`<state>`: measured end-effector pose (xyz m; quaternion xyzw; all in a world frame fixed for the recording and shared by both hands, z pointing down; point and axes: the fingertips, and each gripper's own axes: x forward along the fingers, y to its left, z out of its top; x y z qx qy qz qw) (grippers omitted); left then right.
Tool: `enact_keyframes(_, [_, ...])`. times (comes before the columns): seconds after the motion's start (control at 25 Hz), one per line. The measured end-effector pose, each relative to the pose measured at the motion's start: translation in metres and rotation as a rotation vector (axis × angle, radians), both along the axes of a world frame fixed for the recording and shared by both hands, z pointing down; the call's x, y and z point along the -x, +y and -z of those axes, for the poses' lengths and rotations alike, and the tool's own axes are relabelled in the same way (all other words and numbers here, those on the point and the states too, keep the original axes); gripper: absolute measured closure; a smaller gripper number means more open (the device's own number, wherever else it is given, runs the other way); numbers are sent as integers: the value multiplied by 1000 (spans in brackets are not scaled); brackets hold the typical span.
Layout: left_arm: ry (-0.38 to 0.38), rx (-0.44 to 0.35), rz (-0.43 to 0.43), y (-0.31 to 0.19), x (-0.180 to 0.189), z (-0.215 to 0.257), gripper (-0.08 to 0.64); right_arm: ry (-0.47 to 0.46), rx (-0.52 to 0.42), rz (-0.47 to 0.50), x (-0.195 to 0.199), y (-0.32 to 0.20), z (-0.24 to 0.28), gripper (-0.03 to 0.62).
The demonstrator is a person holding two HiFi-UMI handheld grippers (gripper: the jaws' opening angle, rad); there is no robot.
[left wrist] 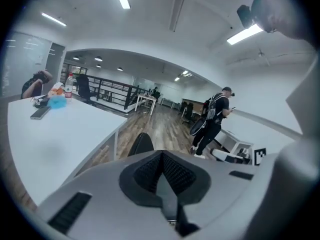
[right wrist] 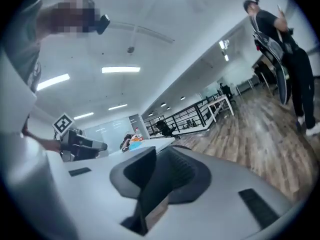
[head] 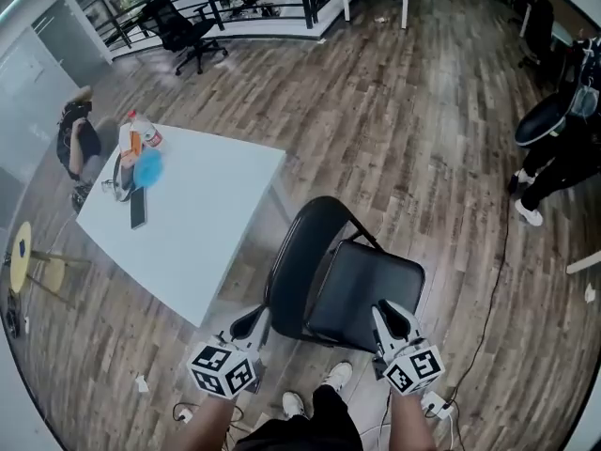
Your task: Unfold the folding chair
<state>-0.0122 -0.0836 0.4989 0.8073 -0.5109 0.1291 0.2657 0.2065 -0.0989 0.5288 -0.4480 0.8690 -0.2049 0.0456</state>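
Note:
The black folding chair (head: 362, 289) stands on the wood floor right in front of me, its seat tilted and its rounded back frame (head: 299, 252) to the left. My right gripper (head: 390, 313) is at the seat's near edge; in the right gripper view a flat dark slab, the seat's edge (right wrist: 137, 176), sits between the jaws of that gripper (right wrist: 155, 176). My left gripper (head: 252, 322) hangs beside the frame's lower left. Its pads meet with nothing between them in the left gripper view (left wrist: 162, 176), and the chair's back top (left wrist: 141, 144) shows just beyond.
A white table (head: 216, 205) stands close at the chair's left, with a bottle (head: 141, 132), a blue thing and a phone on it. A person (head: 554, 153) stands at the right, another sits at the far left. An office chair (head: 183, 31) is at the back.

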Motion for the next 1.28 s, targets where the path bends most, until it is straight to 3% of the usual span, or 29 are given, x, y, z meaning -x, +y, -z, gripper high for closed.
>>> enact_keyframes(0.04, [5,-17,-11,12,0,6,555,51,-33,6,13,10,16,541])
enact_keyframes(0.12, [17,-63,-35,37,3,19,555,160,-91,45,45,34,42,574])
enact_keyframes(0.24, [63,-112,-68,75,11,36,555,290,-150,91,95,74,74,577])
enact_keyframes(0.48, [94,-140,-182,175,24,65,555,330,-90,6,149,181,114,577])
enact_keyframes(0.68, [75,-185,-180,227,55,78,555,369,-117,-32,188,253,136,577])
enact_keyframes(0.96, [24,-251,-149,273,76,98,555,530,-198,-125,192,294,155,578])
enact_keyframes(1.28, [-45,-279,-34,291,72,106,555,499,-265,-92,178,313,159,578])
